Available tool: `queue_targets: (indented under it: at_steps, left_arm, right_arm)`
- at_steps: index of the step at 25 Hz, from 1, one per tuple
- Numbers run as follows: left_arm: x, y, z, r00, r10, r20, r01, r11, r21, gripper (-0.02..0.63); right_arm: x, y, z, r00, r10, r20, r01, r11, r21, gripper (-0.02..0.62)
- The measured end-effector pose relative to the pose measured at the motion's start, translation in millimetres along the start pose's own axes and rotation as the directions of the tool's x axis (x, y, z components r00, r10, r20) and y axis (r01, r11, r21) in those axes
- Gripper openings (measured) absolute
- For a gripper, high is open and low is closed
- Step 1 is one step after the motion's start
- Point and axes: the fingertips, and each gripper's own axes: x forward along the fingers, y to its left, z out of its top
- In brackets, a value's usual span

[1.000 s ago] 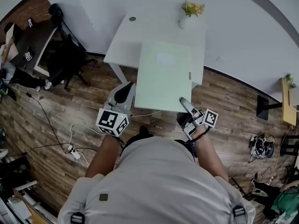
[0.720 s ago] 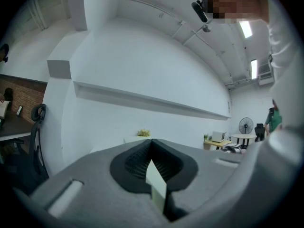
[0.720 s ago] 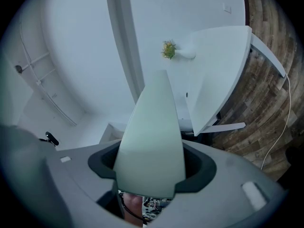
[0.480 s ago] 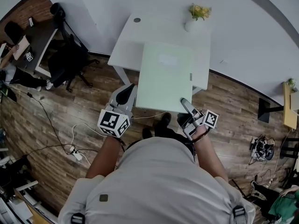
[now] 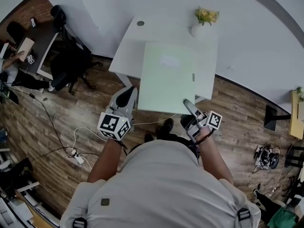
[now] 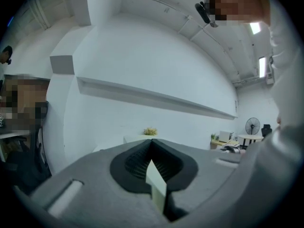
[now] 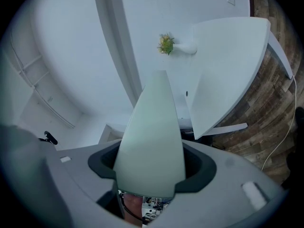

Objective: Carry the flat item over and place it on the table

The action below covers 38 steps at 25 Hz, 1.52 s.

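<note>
Head view: pale green flat board [image 5: 168,77] held level between both claws; far part above the white surface [image 5: 161,30], near edge out over the wood floor [image 5: 71,108].
Left claw [image 5: 127,95]: clenched on the board's near left corner, thin edge between the jaws.
Right claw [image 5: 188,104]: clenched on the board's near right corner.
Surface: flower vase [image 5: 196,30] at far side, apart from board.
Board touching surface: cannot tell.

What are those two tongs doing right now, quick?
Left tongs: closed on the left edge of the pale green board.
Right tongs: closed on the same board, at its near right corner.
</note>
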Motion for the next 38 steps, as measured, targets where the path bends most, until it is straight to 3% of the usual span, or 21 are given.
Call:
queue_targets:
  at_steps: [19, 30, 38]
  left_arm:
    - [154.2, -25.3, 20.8, 0.999, -0.041, 0.008, 0.04, 0.998, 0.052, 0.0]
    - [216.5, -6.6, 17.6, 0.996, -0.087, -0.012, 0.087, 0.996, 0.029, 0.0]
    - [253.1, 37.9, 11.7, 0.992, -0.114, -0.05, 0.114, 0.993, 0.003, 0.0]
  right_arm:
    - [-2.6, -10.5, 147.5, 1.0, 0.009, 0.02, -0.009, 1.0, -0.018, 0.308]
    - [13.7, -23.5, 191.1, 0.998, -0.013, 0.063, 0.014, 1.0, -0.023, 0.308]
    - [52.4, -46.9, 216.4, 0.994, -0.051, 0.091, 0.052, 0.999, -0.002, 0.31]
